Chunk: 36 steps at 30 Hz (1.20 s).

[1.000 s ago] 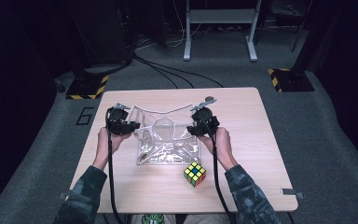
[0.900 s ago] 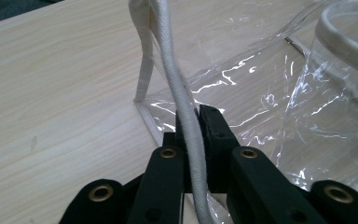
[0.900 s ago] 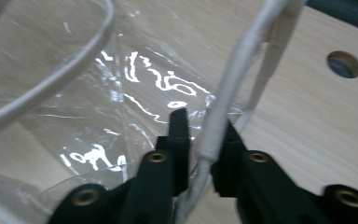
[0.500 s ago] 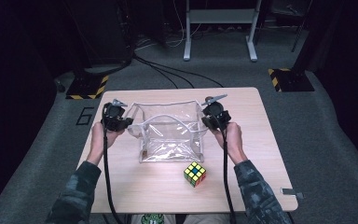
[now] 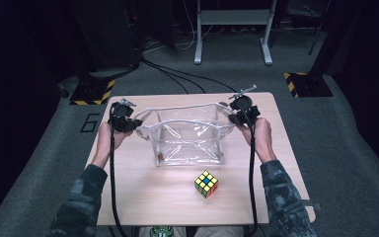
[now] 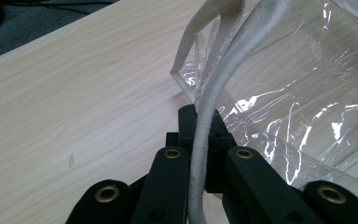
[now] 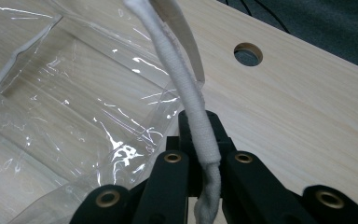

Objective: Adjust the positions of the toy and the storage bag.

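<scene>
L gripper [image 5: 128, 122] and R gripper [image 5: 241, 112], fingers clamped tight on white cord handles [image 6: 216, 88], held clear bag [image 5: 187, 136] spread open on surface [image 5: 148, 192], apparently so cube [image 5: 206, 183], nearby, could go in.

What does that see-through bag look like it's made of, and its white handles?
The bag looks like soft clear plastic, probably vinyl: glossy, creased, table grain showing through. The handles look like woven white cord, likely cotton: matte, with a ribbed weave.
</scene>
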Each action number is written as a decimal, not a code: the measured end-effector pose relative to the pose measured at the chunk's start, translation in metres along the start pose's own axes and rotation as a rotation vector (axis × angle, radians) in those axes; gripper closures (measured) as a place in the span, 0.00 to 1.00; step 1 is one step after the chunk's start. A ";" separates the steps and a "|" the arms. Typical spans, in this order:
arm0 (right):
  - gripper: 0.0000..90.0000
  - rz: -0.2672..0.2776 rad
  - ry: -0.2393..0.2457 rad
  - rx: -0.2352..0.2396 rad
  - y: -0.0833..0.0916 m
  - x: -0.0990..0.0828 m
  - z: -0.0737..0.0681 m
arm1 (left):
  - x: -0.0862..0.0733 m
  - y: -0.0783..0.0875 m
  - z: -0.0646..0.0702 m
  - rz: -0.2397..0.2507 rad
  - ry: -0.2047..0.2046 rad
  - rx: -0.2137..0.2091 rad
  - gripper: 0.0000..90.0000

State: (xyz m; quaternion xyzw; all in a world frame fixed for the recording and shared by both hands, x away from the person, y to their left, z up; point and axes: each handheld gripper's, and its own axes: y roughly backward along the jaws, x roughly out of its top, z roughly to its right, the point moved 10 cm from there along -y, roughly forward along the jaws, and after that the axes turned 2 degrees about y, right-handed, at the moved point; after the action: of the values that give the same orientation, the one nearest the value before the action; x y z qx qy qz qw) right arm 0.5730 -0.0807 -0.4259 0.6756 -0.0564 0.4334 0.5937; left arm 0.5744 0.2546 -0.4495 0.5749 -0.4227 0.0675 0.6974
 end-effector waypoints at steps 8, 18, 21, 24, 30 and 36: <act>1.00 -0.004 -0.040 0.015 -0.001 -0.002 0.014 | 0.012 -0.002 -0.003 -0.009 -0.007 0.000 1.00; 0.99 0.015 -0.059 0.004 -0.009 0.006 0.015 | 0.029 -0.012 0.000 0.019 -0.005 0.000 0.99; 0.98 0.013 -0.072 0.004 -0.013 0.006 0.017 | 0.032 -0.020 0.000 0.030 0.022 -0.017 0.99; 0.97 0.005 -0.068 0.001 -0.020 0.006 0.016 | 0.034 -0.025 -0.001 0.040 0.032 -0.012 0.96; 0.93 -0.007 -0.082 -0.008 -0.034 0.009 0.017 | 0.037 -0.029 -0.005 0.048 0.046 0.014 0.88; 0.74 0.010 -0.091 0.012 -0.034 0.012 0.020 | 0.039 -0.029 -0.005 0.046 0.046 0.035 0.68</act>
State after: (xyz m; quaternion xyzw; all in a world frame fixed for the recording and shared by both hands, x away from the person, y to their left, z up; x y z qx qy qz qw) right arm 0.6107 -0.0827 -0.4427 0.6979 -0.0842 0.4053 0.5845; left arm 0.6189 0.2342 -0.4452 0.5752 -0.4186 0.1041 0.6951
